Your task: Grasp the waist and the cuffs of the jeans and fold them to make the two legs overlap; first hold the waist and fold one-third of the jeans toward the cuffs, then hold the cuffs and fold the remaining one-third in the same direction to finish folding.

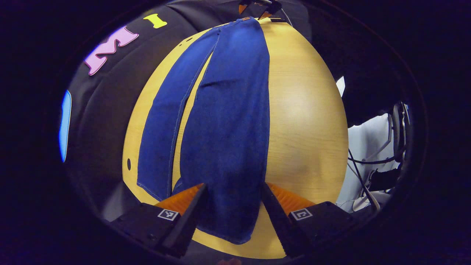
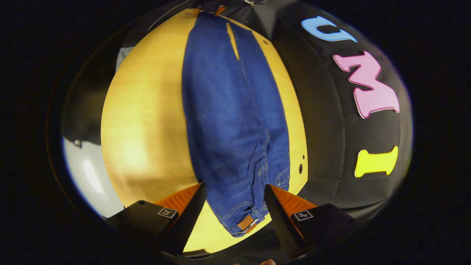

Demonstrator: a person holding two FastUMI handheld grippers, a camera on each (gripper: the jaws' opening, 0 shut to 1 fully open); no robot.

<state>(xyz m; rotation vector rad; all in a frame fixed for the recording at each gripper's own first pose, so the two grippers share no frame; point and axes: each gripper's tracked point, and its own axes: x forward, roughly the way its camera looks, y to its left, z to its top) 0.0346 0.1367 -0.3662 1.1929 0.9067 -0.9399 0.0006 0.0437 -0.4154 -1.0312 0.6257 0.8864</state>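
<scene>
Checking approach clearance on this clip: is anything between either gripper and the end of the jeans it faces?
Nothing visible. The left gripper is open over the cuffs, the right gripper open over the waist; bare table alongside.

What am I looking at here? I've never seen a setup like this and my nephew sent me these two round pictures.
There is no robot: a person holds a pair of two-finger tongs in each hand, and a wide-angle camera rides on each pair, looking forward along its fingers. The left gripper view looks from the leg end: the left tongs hang open over one cuff of the jeans. The right gripper view looks from the opposite end: the right tongs hang open over the waist. The jeans lie flat on a wooden table, the legs side by side and slightly apart. Nothing is held yet. Each view also shows the other tongs at the far end.
</scene>
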